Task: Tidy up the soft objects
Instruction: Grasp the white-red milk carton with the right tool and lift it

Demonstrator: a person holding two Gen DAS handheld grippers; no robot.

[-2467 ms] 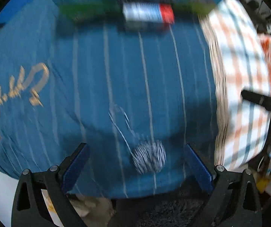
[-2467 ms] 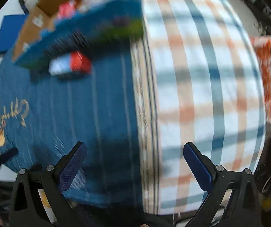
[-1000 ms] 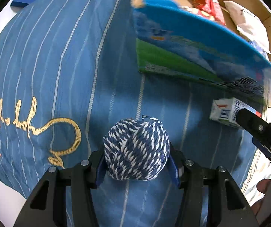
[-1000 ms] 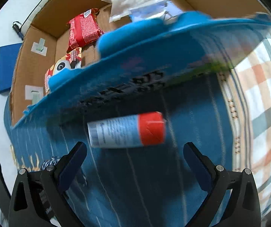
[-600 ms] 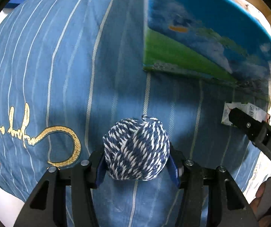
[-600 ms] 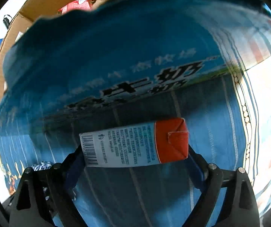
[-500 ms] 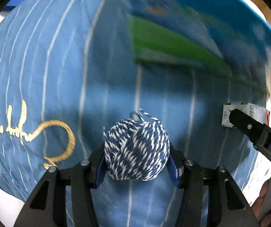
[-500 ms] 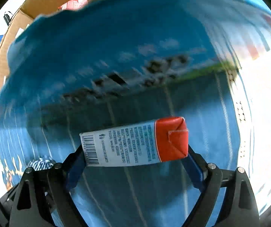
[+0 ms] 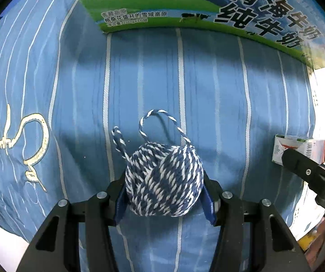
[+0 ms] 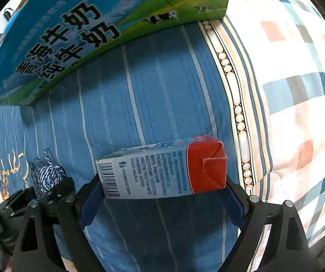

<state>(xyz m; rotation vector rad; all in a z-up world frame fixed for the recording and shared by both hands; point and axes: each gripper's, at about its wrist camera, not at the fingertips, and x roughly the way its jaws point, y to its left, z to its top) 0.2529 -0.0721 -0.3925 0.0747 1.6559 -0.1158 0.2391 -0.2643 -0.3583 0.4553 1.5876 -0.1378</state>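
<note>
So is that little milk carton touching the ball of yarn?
Apart. The right wrist view shows the milk carton in the right gripper and the yarn ball off to its left, with striped blue cloth between.

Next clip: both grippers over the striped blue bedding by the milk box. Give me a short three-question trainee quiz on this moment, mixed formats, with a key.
1. True or false: the left gripper is shut on the yarn ball.
2. Multiple choice: the right gripper holds A) a red snack bag, B) a small carton with a red end, C) nothing.
3. Fill in: the printed milk box stands on the ____-striped blue bedding.

Key: 1 true; 2 B; 3 white.
</note>
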